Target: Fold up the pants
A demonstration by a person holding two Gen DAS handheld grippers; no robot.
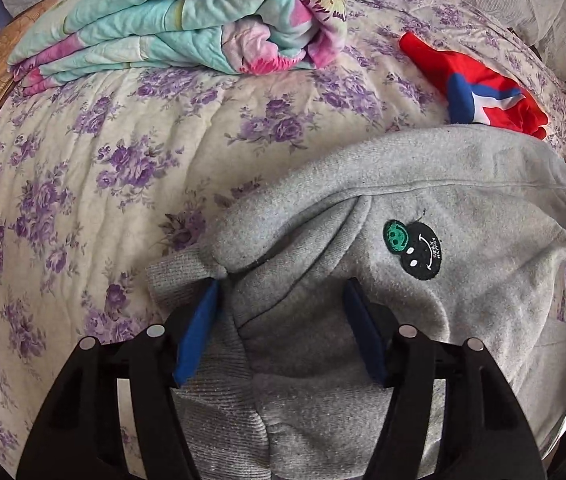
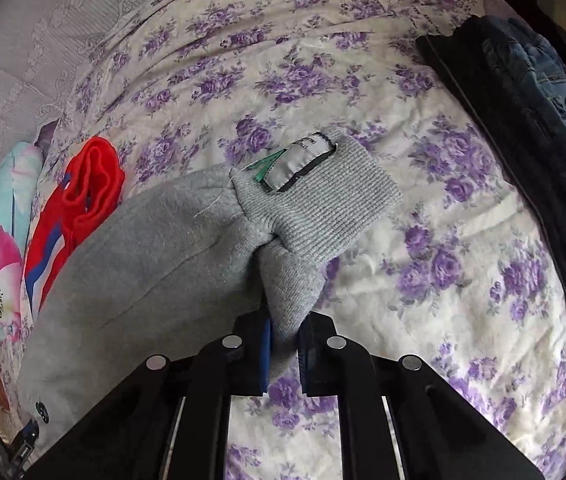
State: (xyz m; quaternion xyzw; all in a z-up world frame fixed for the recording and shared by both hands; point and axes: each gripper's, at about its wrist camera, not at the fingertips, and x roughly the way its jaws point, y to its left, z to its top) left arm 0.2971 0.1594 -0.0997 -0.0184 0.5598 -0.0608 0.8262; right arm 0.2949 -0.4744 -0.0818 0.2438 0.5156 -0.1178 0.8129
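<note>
Currently I am working the grey sweatpants (image 1: 423, 208), which are lying bunched at centre of the floral bedspread (image 1: 83, 184). My left gripper (image 1: 281, 328) is standing with jaws wide, straddling a ribbed cuff (image 1: 219, 364) and leg fabric without pinching it. My right gripper (image 2: 285, 354) is pinching a fold of grey fleece just below the other ribbed cuff (image 2: 335, 200), jaws narrow on the cloth.

Judging progress: the legs seem to be doubled back toward the body, embroidered patch (image 1: 415, 246) facing up, but the bundle is still rumpled, so I am reading this as partway, with squaring and a final fold remaining.

Bystanders: folded quilt (image 1: 187, 24) at 11 o'clock, red garment (image 1: 479, 80) at 1 o'clock, dark jeans (image 2: 539, 92) at 2 o'clock in the right view.
</note>
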